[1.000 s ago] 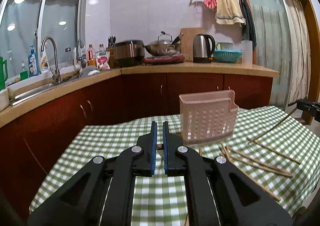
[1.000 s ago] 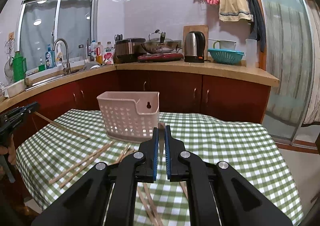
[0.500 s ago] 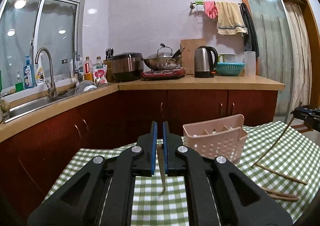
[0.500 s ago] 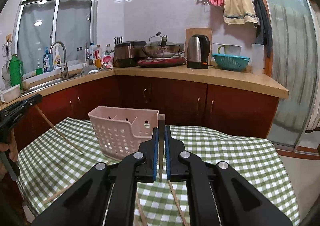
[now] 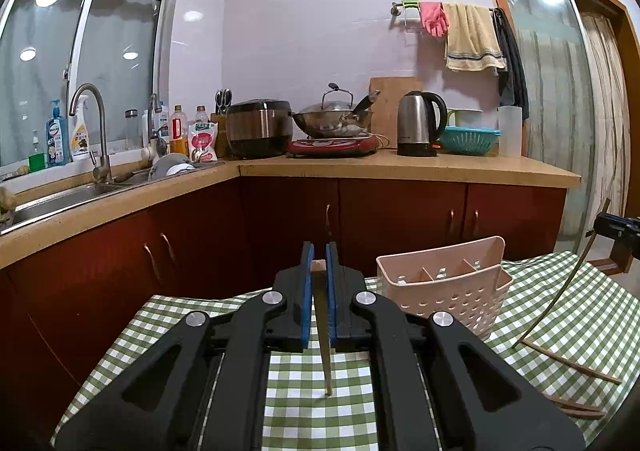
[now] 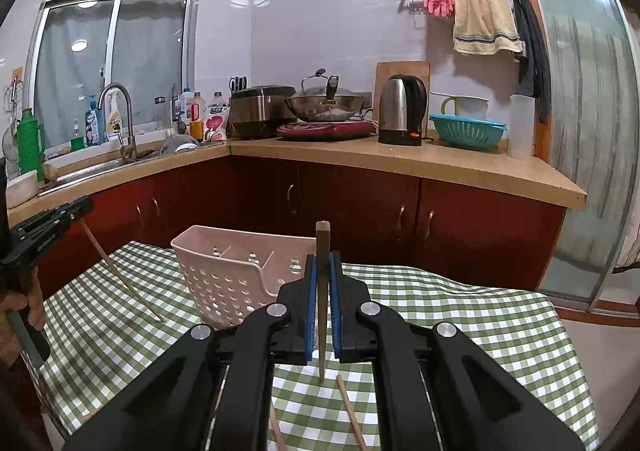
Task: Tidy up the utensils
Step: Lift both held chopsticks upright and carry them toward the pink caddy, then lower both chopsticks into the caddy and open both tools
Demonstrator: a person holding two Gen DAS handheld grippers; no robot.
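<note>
Chopsticks are pinched in both tools, one each. The left hand-held gripper (image 5: pixel 319 263) has its blue pads pressed onto a pale chopstick (image 5: pixel 325 339) that stands nearly upright between them, its square top just above the fingertips and its thin end hanging below, over the green checked cloth of the desk (image 5: pixel 304 411). The right hand-held gripper (image 6: pixel 323 263) grips a darker chopstick (image 6: pixel 322 291) the same way, with the blunt end poking well above the pads and the tip pointing down toward the cloth.

A pink perforated caddy (image 5: pixel 444 291) with divided compartments stands on the desk ahead and to the right of the left hand-held gripper; from the right hand-held gripper it sits ahead and to the left, its near wall just beyond the fingertips. No chopstick shows inside it.

Loose chopsticks (image 5: pixel 568 363) lie on the cloth far to the right of the left hand-held gripper, and two more (image 6: pixel 351 411) lie just beneath the right one. A person's hand (image 6: pixel 24 303) holds the left tool's handle at the left edge of the right wrist view.
</note>
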